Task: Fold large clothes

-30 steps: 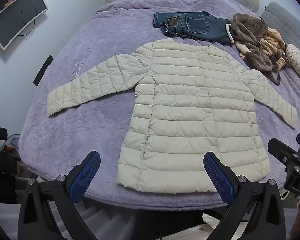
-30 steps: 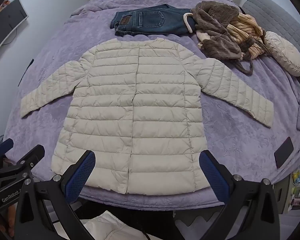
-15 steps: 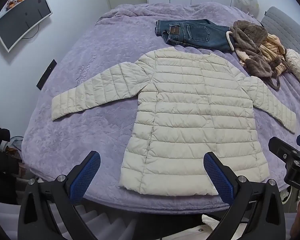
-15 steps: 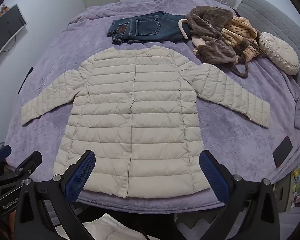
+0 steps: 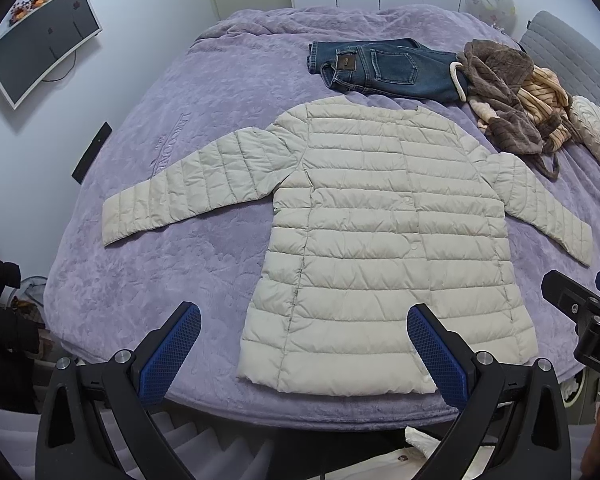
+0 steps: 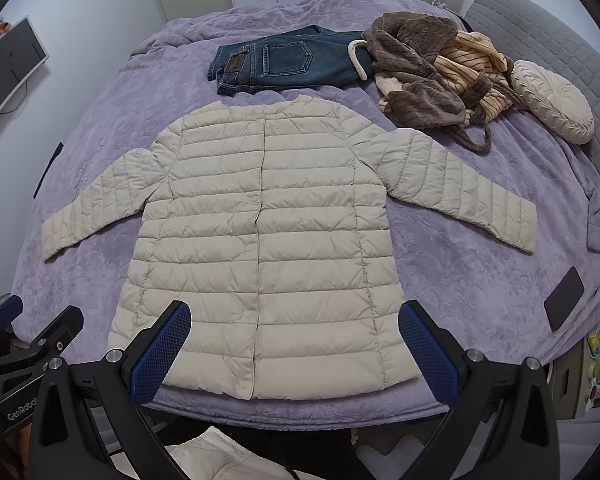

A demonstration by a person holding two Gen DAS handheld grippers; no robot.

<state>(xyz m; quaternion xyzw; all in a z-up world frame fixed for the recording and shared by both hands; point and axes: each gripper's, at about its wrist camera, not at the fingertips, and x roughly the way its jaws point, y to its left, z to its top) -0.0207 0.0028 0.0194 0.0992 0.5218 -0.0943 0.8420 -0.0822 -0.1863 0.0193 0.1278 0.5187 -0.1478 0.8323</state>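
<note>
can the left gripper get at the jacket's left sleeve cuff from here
Probably yes: the left gripper is open, and the cuff lies flat on bare purple blanket with nothing between.

The purple bed (image 6: 440,272) carries a spread jacket (image 6: 260,248), jeans (image 6: 284,64), robe (image 6: 420,80), cushion (image 6: 552,100) and phone (image 6: 564,298).

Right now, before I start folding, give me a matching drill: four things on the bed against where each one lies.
Things:
1. puffer jacket
2. jeans
3. round cushion
4. phone

Places:
a. by the grey headboard, far right
b. spread flat, sleeves out, mid-bed
c. near the bed's right edge, near side
d. beyond the jacket's collar, folded

Pairs: 1-b, 2-d, 3-a, 4-c. Both tongs, left and right, hang open over the jacket's hem, holding nothing.
</note>
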